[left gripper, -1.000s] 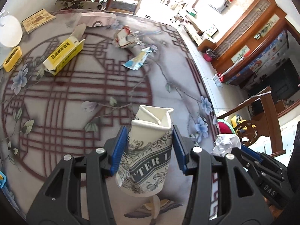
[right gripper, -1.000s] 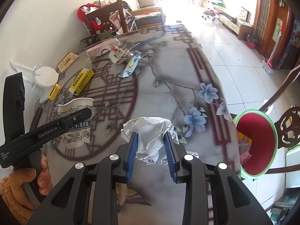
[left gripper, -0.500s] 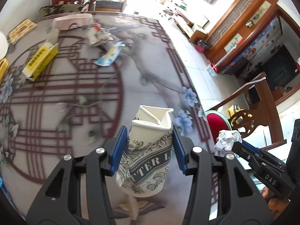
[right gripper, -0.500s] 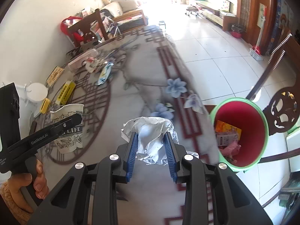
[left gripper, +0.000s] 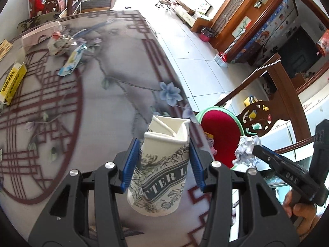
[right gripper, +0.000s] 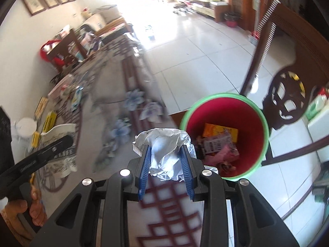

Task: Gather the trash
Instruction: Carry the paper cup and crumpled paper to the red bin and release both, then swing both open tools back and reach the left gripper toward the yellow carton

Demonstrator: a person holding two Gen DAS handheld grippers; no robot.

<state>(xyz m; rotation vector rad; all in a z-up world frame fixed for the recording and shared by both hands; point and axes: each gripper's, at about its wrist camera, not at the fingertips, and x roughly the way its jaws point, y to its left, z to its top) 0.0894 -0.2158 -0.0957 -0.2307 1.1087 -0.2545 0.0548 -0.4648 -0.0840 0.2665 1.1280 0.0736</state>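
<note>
Carrying trash to the red bin: left gripper pinching a crushed paper cup between its fingers, right gripper pinching a crumpled paper ball, bin just right of its fingertips; next, get over the bin and let go.

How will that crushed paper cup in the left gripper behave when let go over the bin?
The paper cup looks light and soft: its rim is already folded in between the left gripper pads. It should drop freely, though its lightness may let it drift or catch the green rim of the bin.
</note>
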